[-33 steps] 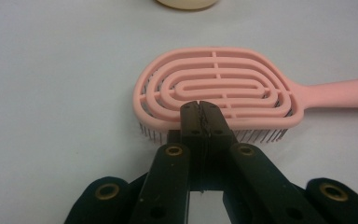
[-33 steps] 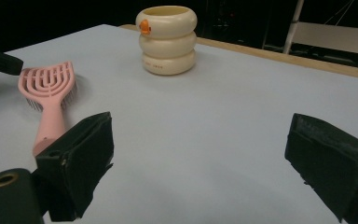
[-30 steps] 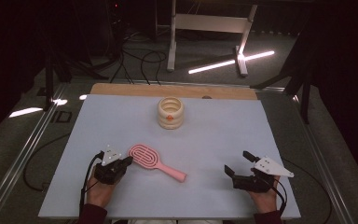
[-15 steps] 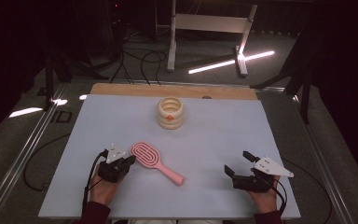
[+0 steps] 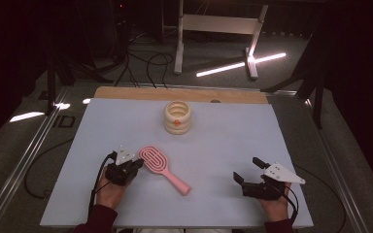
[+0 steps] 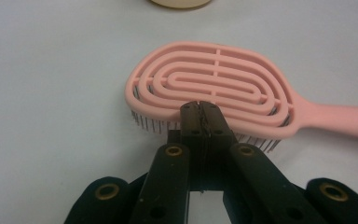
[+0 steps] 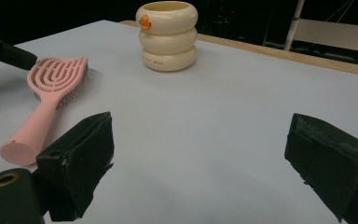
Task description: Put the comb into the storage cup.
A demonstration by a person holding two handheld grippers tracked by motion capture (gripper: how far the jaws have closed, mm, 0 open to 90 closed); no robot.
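- Our left gripper (image 6: 201,109) has its jaws pressed together, tips against the near edge of the pink plastic vented hairbrush (image 6: 214,91); they grip nothing.
- The hairbrush lies bristles down on the pale blue table top (image 5: 223,145), near the front left, its handle pointing toward the front middle.
- Risk, as we judge it: pushing on with shut jaws would shove the brush head away or spin it about the handle instead of taking hold; the light plastic on a smooth surface would slide readily.
- Opening too late could also catch the bristles, though we cannot tell from the dim high view whether the tips ride above or below the rim.
- Our left hand (image 5: 109,191) lies low, gripper pointing forward and right.
- Our right gripper (image 5: 250,174) rests well apart at the front right, jaws spread wide and empty, aimed toward the cream ringed ceramic cup (image 5: 178,117) at the back.
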